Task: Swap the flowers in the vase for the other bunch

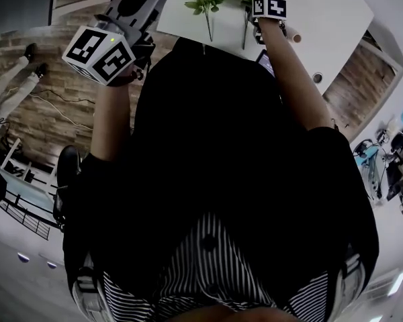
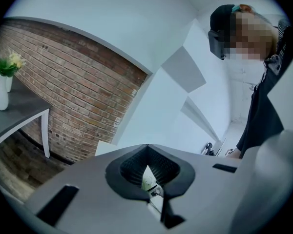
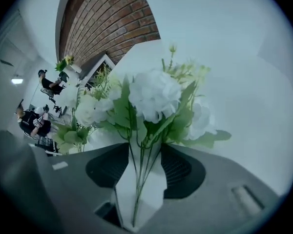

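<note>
Setting: a white table (image 1: 322, 19), with a brick wall (image 2: 83, 96) beyond. On a far grey table stands a small white vase (image 2: 1, 95) with yellow blooms, apparently no part of this step. Item one, my right gripper (image 3: 145, 154): it is tilted steeply down over the table with its jaws spread partway. The pads stand on either side of the thin green stems (image 3: 138, 179) of the white bunch (image 3: 154, 94) but do not press them, so nothing is pinched yet. Item two, a second bunch (image 3: 85, 113): pale blooms and green leaves, just beside the first, on its left in the right gripper view. I cannot tell whether either bunch sits in a vase, as none shows at the stems. Item three, my left gripper (image 2: 147, 149): it is held off to the side, away from the table, with its tips pressed together and nothing in them. Step in hand, by my reading: taking the white bunch by its stems. To do it well I should keep every stem centred between the pads and close below the leaves, where the stems run together. I should squeeze only enough to stop slipping, then draw along the line of the stems so no bloom snags its neighbour.
</note>
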`<state>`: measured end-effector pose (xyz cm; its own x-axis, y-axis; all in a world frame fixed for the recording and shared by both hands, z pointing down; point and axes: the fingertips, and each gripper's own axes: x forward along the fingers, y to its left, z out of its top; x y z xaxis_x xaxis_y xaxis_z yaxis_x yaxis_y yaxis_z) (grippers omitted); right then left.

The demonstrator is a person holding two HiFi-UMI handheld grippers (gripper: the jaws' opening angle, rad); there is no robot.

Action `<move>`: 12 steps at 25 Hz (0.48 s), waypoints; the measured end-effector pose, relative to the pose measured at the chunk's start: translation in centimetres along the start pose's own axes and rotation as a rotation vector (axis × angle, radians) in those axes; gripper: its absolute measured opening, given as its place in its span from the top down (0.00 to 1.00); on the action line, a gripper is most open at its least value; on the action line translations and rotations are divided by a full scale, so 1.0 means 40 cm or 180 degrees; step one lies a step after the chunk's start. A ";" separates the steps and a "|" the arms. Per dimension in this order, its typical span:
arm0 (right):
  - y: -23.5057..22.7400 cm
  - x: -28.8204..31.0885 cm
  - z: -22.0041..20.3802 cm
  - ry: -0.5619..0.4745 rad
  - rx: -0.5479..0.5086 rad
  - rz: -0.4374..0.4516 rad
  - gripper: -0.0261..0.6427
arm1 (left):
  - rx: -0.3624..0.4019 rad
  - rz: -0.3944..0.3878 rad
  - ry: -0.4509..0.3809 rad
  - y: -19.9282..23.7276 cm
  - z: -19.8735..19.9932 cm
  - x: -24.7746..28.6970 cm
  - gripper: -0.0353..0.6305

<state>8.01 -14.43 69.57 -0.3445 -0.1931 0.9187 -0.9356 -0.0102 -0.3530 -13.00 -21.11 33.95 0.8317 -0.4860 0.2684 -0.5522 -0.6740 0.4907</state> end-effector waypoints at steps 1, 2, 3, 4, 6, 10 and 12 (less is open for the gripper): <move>-0.002 0.002 0.004 0.0017 -0.0070 -0.0046 0.67 | -0.0007 0.0012 0.0003 0.003 -0.002 -0.003 0.94; -0.006 0.005 0.006 0.0035 -0.0129 -0.0081 0.73 | -0.0020 0.0027 0.0007 0.009 -0.006 -0.005 0.94; -0.008 0.008 0.007 0.0047 -0.0163 -0.0092 0.81 | -0.0035 0.0040 0.0010 0.016 -0.009 -0.007 0.94; -0.009 0.009 0.008 0.0044 -0.0161 -0.0067 0.85 | -0.0049 0.0050 0.0011 0.021 -0.012 -0.008 0.94; -0.006 0.000 0.014 -0.0008 -0.0107 0.0031 0.89 | -0.0059 0.0057 0.0013 0.023 -0.013 -0.006 0.94; 0.005 -0.052 0.029 -0.0215 -0.0026 0.0224 0.92 | -0.0018 0.0010 0.0017 -0.002 -0.009 0.011 0.94; 0.017 -0.083 0.037 -0.0319 0.0006 0.0351 0.92 | -0.0002 -0.0028 0.0018 -0.015 -0.008 0.021 0.94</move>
<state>8.63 -15.24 66.01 -0.4356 -0.2901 0.8521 -0.8923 0.0146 -0.4512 -11.96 -20.93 34.13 0.8368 -0.4770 0.2688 -0.5449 -0.6778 0.4936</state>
